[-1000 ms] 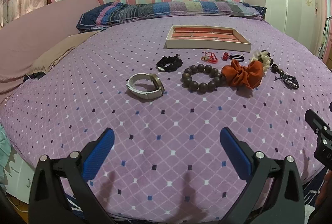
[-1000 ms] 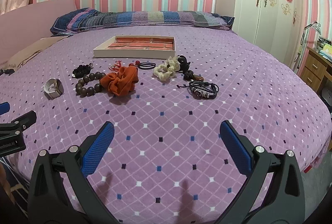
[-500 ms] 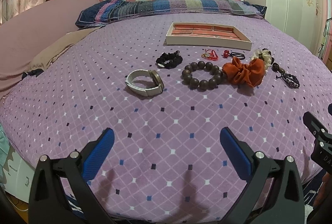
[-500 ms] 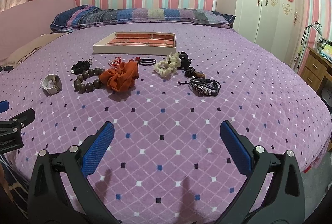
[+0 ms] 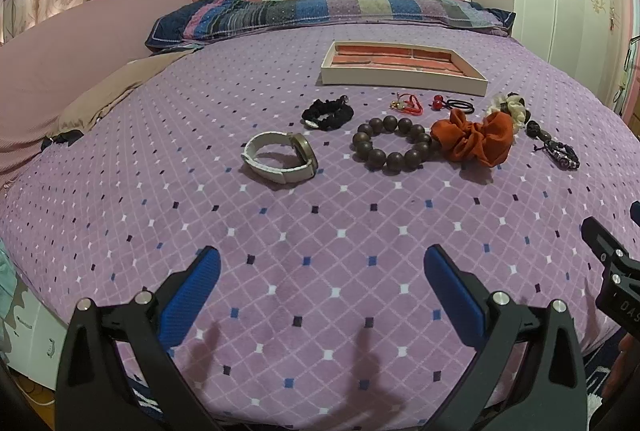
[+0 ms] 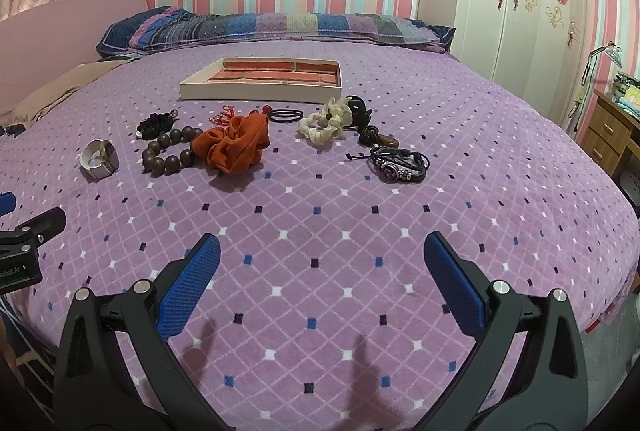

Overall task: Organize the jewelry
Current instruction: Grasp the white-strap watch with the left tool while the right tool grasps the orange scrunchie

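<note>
Left hand-held gripper (image 5: 320, 271): blue fingers spread wide apart, holding nothing, hovering over the near part of the bed.
Right hand-held gripper (image 6: 320, 259): fingers also wide apart and empty, over the near part of the bed; its black side shows at the right edge of the left view.
Bed (image 5: 200, 215): purple cover with a diamond pattern; all the jewelry lies on it, in a loose row across the middle.
Tray (image 5: 402, 68): shallow white box with a red brick-pattern lining, beyond the row, nothing visible inside.
Watch (image 5: 280, 157): white strap, at the left end of the row, apart from the rest.
Bead bracelet (image 5: 390, 145): dark round beads, touching the orange scrunchie (image 5: 476, 137) on its right.
Black scrunchie (image 5: 328, 114): just behind the bead bracelet.
Red cord (image 5: 408, 105): small, between the bracelet and the tray.
Black hair ties (image 6: 284, 115): with a red bead, beside the red cord.
Cream scrunchie (image 6: 326, 121): right of the orange one, a dark item touching its far side.
Leather bracelet (image 6: 398, 165): dark, right end of the row.
</note>
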The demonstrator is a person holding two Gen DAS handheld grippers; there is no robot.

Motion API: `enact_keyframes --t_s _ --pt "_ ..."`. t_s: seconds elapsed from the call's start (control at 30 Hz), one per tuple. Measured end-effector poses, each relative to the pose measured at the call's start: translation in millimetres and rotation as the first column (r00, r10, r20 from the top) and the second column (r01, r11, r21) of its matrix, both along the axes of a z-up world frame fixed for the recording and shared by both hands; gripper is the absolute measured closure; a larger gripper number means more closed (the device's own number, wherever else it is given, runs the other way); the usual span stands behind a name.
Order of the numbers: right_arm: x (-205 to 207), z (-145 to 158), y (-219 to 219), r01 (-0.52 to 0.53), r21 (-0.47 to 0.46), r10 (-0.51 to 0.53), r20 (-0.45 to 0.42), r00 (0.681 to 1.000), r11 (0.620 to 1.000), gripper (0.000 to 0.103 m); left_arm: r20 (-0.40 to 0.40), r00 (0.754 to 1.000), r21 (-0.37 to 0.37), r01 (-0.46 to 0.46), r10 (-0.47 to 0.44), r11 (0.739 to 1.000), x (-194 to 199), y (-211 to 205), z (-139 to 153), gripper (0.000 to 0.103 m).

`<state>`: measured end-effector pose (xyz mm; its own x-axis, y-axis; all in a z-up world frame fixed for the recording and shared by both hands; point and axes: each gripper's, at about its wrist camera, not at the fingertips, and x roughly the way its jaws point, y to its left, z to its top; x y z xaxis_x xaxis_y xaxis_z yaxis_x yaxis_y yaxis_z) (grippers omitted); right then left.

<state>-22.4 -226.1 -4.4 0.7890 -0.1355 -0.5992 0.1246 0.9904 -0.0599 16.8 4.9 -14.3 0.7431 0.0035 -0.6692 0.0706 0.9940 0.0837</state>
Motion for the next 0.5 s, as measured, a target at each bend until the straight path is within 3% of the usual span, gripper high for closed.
enact_keyframes --t_s 0.23,0.5 --pt "13 -4 3 -0.023 0.014 0.023 -0.018 1.000 1.000 0.004 -0.001 1.000 0.003 -0.003 0.003 1.000 9 7 2 0.004" --pt "52 8 1 -0.035 0.048 0.035 0.002 0.999 0.998 0.004 0.065 0.998 0.038 -0.010 0.008 0.999 48 27 30 0.004"
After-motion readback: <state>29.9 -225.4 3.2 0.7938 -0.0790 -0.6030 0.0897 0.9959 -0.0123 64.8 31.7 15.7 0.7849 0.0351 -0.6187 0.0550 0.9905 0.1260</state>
